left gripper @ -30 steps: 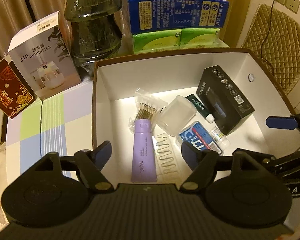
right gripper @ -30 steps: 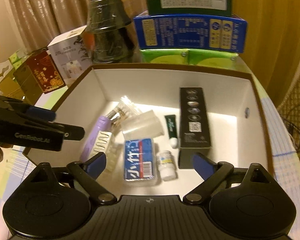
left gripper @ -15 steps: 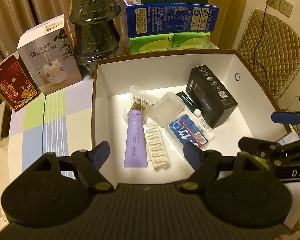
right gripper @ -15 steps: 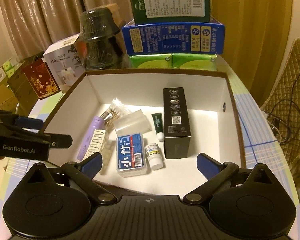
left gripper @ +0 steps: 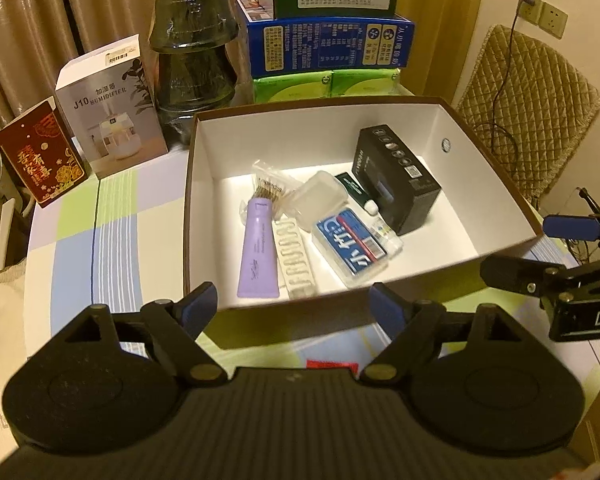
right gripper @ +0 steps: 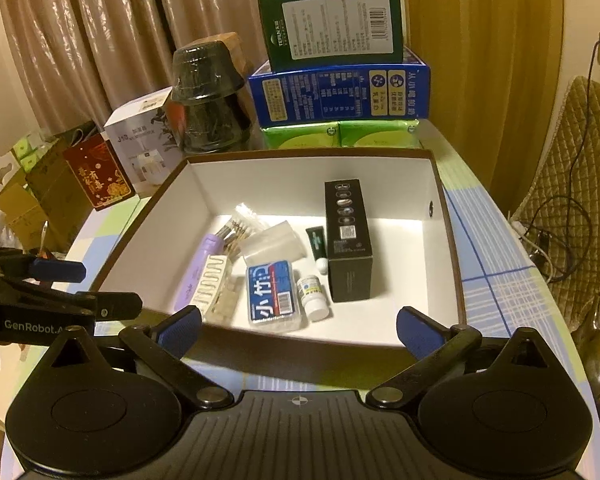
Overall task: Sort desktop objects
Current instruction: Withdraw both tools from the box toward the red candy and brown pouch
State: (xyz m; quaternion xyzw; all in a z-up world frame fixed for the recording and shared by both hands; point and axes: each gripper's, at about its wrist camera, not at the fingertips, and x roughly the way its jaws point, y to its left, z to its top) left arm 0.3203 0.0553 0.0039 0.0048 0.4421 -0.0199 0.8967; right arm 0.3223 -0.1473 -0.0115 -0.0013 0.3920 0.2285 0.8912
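A brown-rimmed white box (left gripper: 204, 208) (right gripper: 440, 264) sits on the checked tablecloth. Inside lie a purple tube (left gripper: 258, 248) (right gripper: 196, 272), a white comb-like strip (left gripper: 298, 260), a blue and red pack (left gripper: 350, 244) (right gripper: 272, 292), a clear plastic case (left gripper: 318, 196), a cotton-swab bag (left gripper: 268, 184), a small white bottle (right gripper: 312, 292), a green tube (right gripper: 316, 240) and a black carton (left gripper: 396, 180) (right gripper: 346, 240). My left gripper (left gripper: 294, 306) is open and empty, in front of the box's near wall. My right gripper (right gripper: 298, 326) is open and empty, also before the near wall.
Behind the box stand a humidifier carton (left gripper: 112, 104), a red card box (left gripper: 40, 152), stacked dark bowls (left gripper: 194, 64), and blue, green and pale green boxes (left gripper: 328, 40). A quilted chair (left gripper: 528, 120) is at the right. The table edge is close on both sides.
Both grippers have pulled back and up from over the box, which now looks smaller and farther. Both stayed open and empty. The contents have not moved.
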